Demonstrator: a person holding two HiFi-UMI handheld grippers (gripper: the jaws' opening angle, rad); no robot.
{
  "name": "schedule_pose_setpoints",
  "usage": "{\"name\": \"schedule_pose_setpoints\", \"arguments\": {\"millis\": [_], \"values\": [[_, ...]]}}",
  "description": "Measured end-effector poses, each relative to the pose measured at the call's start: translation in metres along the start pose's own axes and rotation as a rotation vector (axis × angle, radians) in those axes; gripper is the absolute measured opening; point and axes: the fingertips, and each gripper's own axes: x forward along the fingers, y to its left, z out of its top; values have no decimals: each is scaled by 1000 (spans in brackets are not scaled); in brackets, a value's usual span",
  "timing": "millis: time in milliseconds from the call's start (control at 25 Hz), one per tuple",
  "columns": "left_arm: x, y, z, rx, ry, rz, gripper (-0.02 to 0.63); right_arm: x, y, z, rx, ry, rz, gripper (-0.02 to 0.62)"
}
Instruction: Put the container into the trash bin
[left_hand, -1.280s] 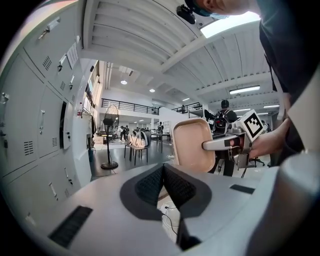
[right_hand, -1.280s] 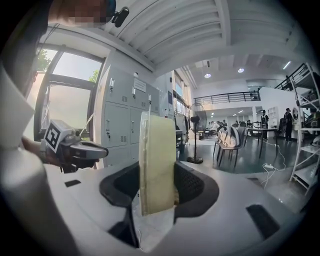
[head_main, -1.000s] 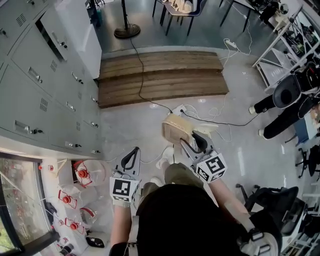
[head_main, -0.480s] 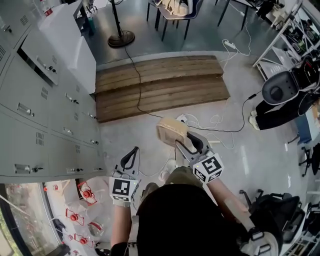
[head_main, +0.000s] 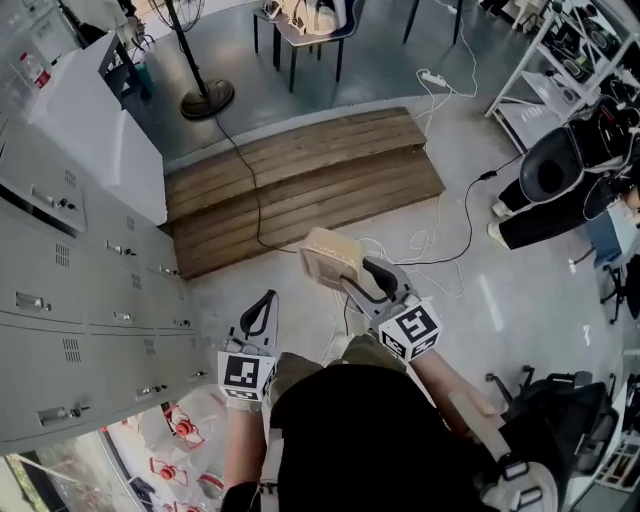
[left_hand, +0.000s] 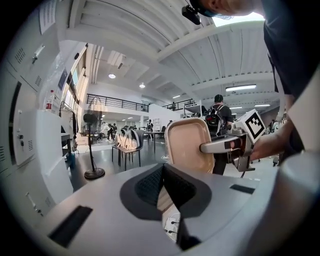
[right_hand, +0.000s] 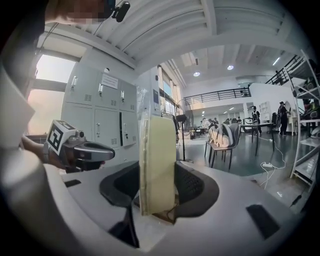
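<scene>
The container (head_main: 328, 258) is a shallow beige tray with a clear lid, held on edge above the floor. My right gripper (head_main: 352, 277) is shut on it, one finger (head_main: 381, 276) on each side of its lower rim. In the right gripper view the container (right_hand: 157, 162) stands upright between the jaws. The left gripper view shows the container (left_hand: 187, 145) to its right with the right gripper's finger (left_hand: 220, 145) across it. My left gripper (head_main: 268, 301) is to the container's left, shut and holding nothing. No trash bin is in view.
Grey lockers (head_main: 70, 300) line the left side. A low wooden platform (head_main: 300, 185) lies ahead with a black cable (head_main: 258, 215) across it. White cords (head_main: 440, 240) trail on the floor to the right. A fan stand (head_main: 205, 100), a chair (head_main: 300, 20) and a black office chair (head_main: 550, 175) stand beyond.
Both grippers have travelled forward together past the lockers toward the wooden platform. The container stays in the right gripper's jaws. The left gripper remains shut.
</scene>
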Motion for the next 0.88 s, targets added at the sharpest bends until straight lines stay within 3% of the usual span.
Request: {"name": "schedule_pose_setpoints", "arguments": {"millis": [400, 880], "values": [[82, 4, 12, 13, 0, -177, 8, 10, -52, 6, 47, 1, -156, 204], [165, 15, 12, 60, 42, -471, 8, 12, -107, -1, 129, 7, -448, 202]]}}
